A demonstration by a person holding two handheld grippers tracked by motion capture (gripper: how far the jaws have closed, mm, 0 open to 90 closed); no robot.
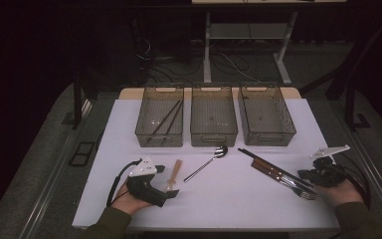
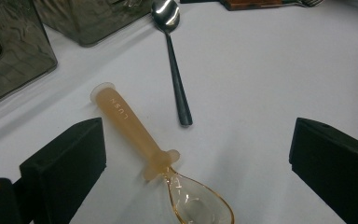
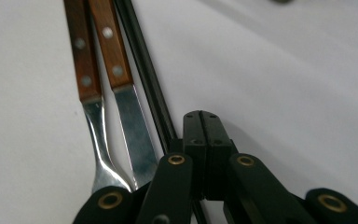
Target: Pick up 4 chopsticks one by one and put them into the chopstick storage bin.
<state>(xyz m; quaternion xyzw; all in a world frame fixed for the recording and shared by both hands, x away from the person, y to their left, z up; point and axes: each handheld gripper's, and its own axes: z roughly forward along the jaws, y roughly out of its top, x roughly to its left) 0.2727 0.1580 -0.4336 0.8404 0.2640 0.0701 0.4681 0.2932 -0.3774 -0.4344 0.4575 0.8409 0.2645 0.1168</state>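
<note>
Amber spoon (image 2: 168, 172) between wide-open left claw (image 2: 198, 158); right claw (image 3: 206, 135) closed, seemingly empty.

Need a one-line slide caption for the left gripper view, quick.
Open left gripper straddles an amber baby spoon on the white table, metal spoon beyond.

This looks like a lab or recording room, not a home. A plain white desk (image 1: 229, 199) stands on grey carpet in a dark room. Beyond the desk's far edge loose cables (image 1: 229, 62) lie on the floor around the metal legs of another bench (image 1: 207, 50). Three identical smoky plastic bins (image 1: 213, 122) stand in a neat row along the desk's far edge, and cutlery (image 1: 278, 174) is laid out just in front of them, like a test setup.
</note>
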